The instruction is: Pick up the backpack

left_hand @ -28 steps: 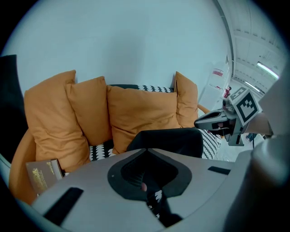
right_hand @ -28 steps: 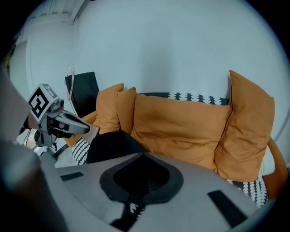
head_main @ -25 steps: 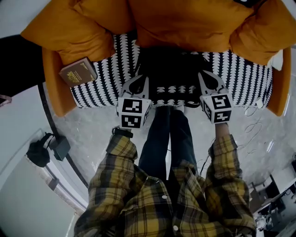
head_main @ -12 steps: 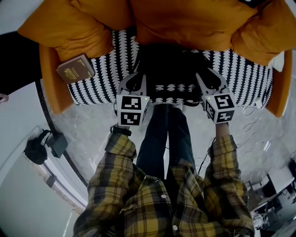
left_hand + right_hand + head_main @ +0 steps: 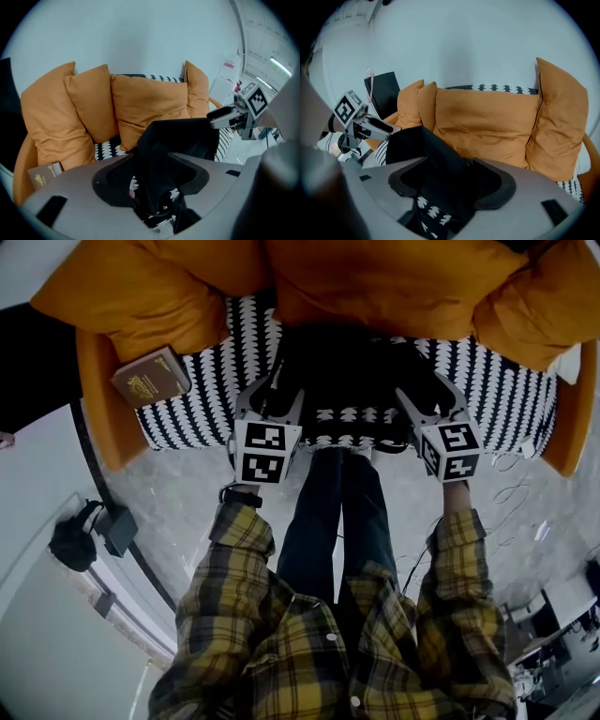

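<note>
The black backpack (image 5: 347,376) stands on the black-and-white patterned sofa seat (image 5: 202,404), against the orange cushions (image 5: 375,287). My left gripper (image 5: 274,392) is at its left side and my right gripper (image 5: 427,390) at its right side. Both sets of jaws have just been opening and now stand apart. In the left gripper view, black backpack fabric (image 5: 178,136) runs loosely between the jaws of the left gripper (image 5: 152,161). In the right gripper view, the backpack's (image 5: 412,140) fabric likewise lies between the spread jaws of the right gripper (image 5: 450,173).
A brown book (image 5: 150,379) lies on the sofa's left arm. The person's legs (image 5: 337,512) stand just in front of the seat. A black pouch and charger (image 5: 89,535) lie on the floor at the left, and thin cables (image 5: 520,493) at the right.
Both grippers' jaws have spread apart from shut. The hands have stayed at the backpack's two sides, and the backpack still rests on the seat.
</note>
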### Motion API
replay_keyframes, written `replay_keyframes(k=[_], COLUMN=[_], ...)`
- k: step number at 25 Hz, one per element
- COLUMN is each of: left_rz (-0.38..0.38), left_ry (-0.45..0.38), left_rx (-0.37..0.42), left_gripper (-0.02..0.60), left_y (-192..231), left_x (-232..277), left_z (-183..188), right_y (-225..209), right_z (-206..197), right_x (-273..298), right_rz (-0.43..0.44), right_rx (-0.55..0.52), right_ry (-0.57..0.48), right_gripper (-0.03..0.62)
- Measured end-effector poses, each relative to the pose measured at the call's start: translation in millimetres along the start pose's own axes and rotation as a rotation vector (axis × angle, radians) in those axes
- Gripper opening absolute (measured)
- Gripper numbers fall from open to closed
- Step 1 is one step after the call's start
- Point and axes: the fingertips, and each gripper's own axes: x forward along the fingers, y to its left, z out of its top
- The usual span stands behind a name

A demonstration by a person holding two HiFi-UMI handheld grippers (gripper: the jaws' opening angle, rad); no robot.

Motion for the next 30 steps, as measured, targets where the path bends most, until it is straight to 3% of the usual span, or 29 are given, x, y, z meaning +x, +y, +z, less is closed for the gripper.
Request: replay_keyframes(k=[5, 9, 14, 30], left_rz=[-0.025, -0.045, -0.042, -0.046], left_ry=[0.033, 0.059, 0.077, 0.149], left_rx=[0.007, 0.006, 0.035, 0.000], left_gripper=[0.296, 0.319, 0.325, 0.331], left_y=[7.2, 6.4, 5.7, 5.3], left_x=[11.7, 22.6, 39.9, 78.4], left_z=[-13.6, -23.4, -28.6, -56.9], right_y=[1.3, -2.9, -13.9, -20.7], right_z=[-8.8, -20.7, -38.8, -66.6], right_x=[12.6, 18.7, 25.3, 48.7], right_rz=[0.004, 0.018, 0.025, 0.024], right_rx=[-0.042, -0.069, -0.085, -0.061], right_ry=[0.038, 0.085, 0.134, 0.186], right_gripper=[0.309, 0.327, 0.333, 0.332])
